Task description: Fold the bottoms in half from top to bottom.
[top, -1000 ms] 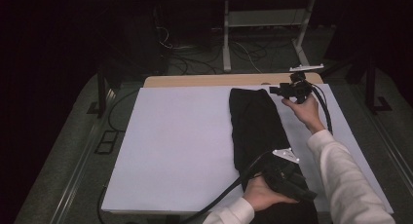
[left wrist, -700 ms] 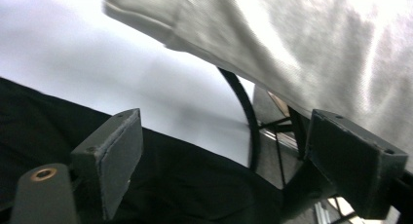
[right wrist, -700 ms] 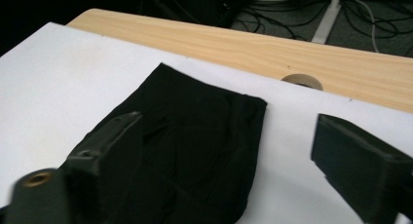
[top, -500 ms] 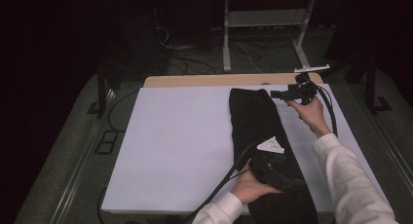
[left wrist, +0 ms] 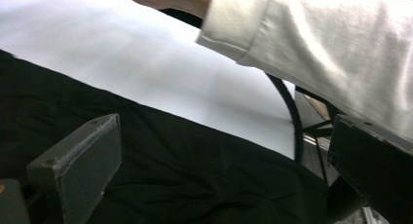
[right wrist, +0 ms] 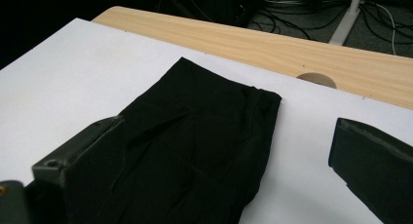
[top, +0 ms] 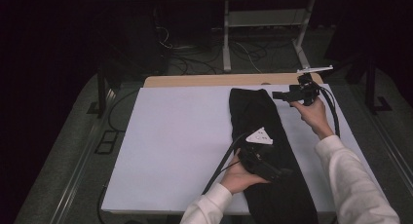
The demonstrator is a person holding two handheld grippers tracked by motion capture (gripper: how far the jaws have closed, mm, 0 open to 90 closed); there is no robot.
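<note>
A black garment point(top: 258, 117) lies folded in a long strip on the white table cover point(top: 175, 146), running from the far edge to the near one. My left gripper point(top: 285, 173) hovers over its near half, grey plate on top. Its jaws have just been opening and stand wide in the left gripper view point(left wrist: 224, 160), with black cloth point(left wrist: 185, 175) below and nothing between them. My right gripper point(top: 276, 94) is held beside the garment's far end, pointing left. Its jaws have also just been opening. They stand wide over the garment's far end point(right wrist: 195, 126), touching nothing.
A strip of bare wooden tabletop point(top: 204, 80) runs along the far edge, with a round cable hole point(right wrist: 315, 79). Behind it stand a white metal frame point(top: 226, 48) and floor cables. A black cable point(top: 224, 160) trails from the left gripper. The right arm's white sleeve point(left wrist: 316, 44) crosses nearby.
The left hand and its gripper have moved away from the near edge, farther up along the garment and slightly left. The right gripper has stayed near the garment's far end.
</note>
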